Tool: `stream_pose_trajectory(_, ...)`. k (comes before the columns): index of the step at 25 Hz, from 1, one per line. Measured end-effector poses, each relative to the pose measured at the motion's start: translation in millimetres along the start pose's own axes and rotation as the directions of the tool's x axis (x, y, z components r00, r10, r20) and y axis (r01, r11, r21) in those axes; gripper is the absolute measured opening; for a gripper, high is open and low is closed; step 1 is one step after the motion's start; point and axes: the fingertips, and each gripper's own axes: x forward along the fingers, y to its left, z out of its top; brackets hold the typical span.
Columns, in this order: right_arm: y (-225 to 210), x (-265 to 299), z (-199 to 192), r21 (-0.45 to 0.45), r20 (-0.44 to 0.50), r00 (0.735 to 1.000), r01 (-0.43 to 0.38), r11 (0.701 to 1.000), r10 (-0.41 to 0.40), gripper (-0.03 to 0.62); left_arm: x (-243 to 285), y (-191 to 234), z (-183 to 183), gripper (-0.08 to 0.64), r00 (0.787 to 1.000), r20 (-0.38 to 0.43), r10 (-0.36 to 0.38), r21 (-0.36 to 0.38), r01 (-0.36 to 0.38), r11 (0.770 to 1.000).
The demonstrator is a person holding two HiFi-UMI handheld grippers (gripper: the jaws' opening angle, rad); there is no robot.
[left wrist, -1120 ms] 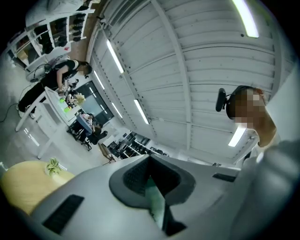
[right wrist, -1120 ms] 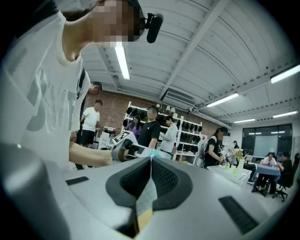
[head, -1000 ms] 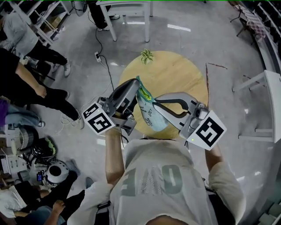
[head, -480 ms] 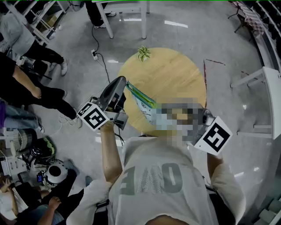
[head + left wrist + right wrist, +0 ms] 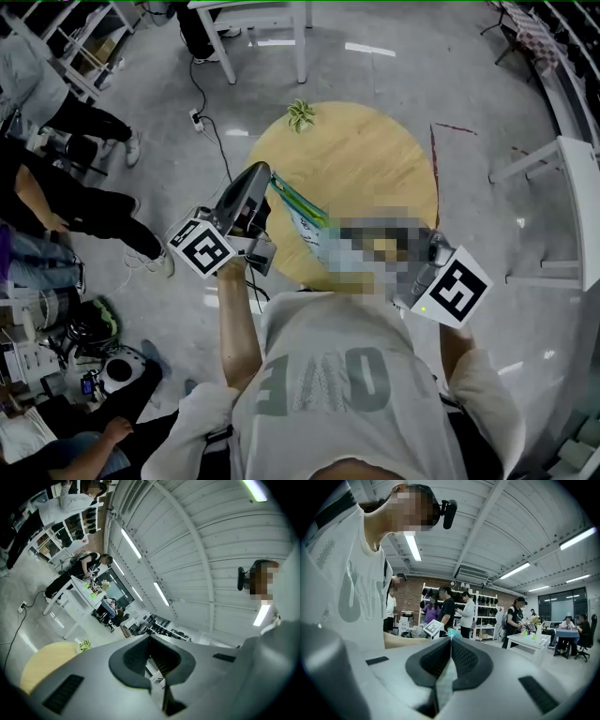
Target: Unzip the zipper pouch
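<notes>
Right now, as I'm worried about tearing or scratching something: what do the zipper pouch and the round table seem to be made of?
The zipper pouch: thin, flexible sheet, cloth or plastic film, I cannot tell which; pale with print and a green edge, it creases and sags. The round table: probably wood or wood-look laminate, light tan, smooth satin finish; faint grain streaks show.

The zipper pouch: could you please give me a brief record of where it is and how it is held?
pouch: zipper pouch, in the air over the near edge of the round table
left tongs: closed on its far corner
right tongs: closed on its pale fabric
zipper: cannot tell whether open
also on table: small plant
</notes>
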Motion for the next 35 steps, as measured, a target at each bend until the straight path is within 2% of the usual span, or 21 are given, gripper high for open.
stream_pose_trajectory(3, -3, 1, 3, 0.02, 0.014, 1.0, 0.023, 1.0, -0.024, 0.032, -4, -3, 4, 0.028, 1.0, -0.002, 0.002, 0.029, -0.002, 1.0)
stream_pose_trajectory(9, -35, -13, 0, 0.015, 0.027, 0.996, 0.081, 0.997, -0.081, 0.032, 4, -1, 16, 0.029, 0.995, 0.024, 0.097, 0.148, -0.099, 0.984)
stream_pose_trajectory(13, -60, -22, -13, -0.058, -0.038, 0.989, 0.144, 0.988, -0.146, 0.032, 7, -13, 24, 0.029, 0.992, 0.042, 0.119, 0.225, -0.125, 0.966)
stream_pose_trajectory(16, -80, -25, -31, -0.15, -0.135, 0.968, 0.189, 0.97, -0.209, 0.032, 10, -25, 30, 0.029, 0.99, 0.051, 0.128, 0.289, -0.138, 0.947)
stream_pose_trajectory(18, -95, -28, -49, -0.203, -0.224, 0.938, 0.219, 0.954, -0.263, 0.034, 11, -32, 31, 0.029, 0.991, 0.047, 0.123, 0.31, -0.131, 0.942)
stream_pose_trajectory(21, -118, -34, -79, -0.247, -0.328, 0.876, 0.283, 0.927, -0.355, 0.034, 13, -38, 30, 0.029, 0.992, 0.044, 0.116, 0.309, -0.124, 0.943)
stream_pose_trajectory(25, -143, -46, -118, -0.287, -0.426, 0.81, 0.3, 0.91, -0.402, 0.034, 16, -43, 22, 0.029, 0.991, 0.025, 0.132, 0.336, -0.133, 0.932)
stream_pose_trajectory(28, -158, -53, -140, -0.318, -0.476, 0.767, 0.306, 0.897, -0.43, 0.034, 16, -49, 23, 0.029, 0.988, 0.027, 0.153, 0.388, -0.152, 0.909)
stream_pose_trajectory(32, -170, -50, -168, -0.375, -0.542, 0.703, 0.287, 0.881, -0.46, 0.034, 13, -53, 31, 0.029, 0.98, 0.042, 0.192, 0.477, -0.189, 0.859)
stream_pose_trajectory(35, -172, -42, -195, -0.425, -0.595, 0.652, 0.24, 0.873, -0.469, 0.034, 12, -54, 33, 0.029, 0.978, 0.051, 0.205, 0.49, -0.203, 0.848)
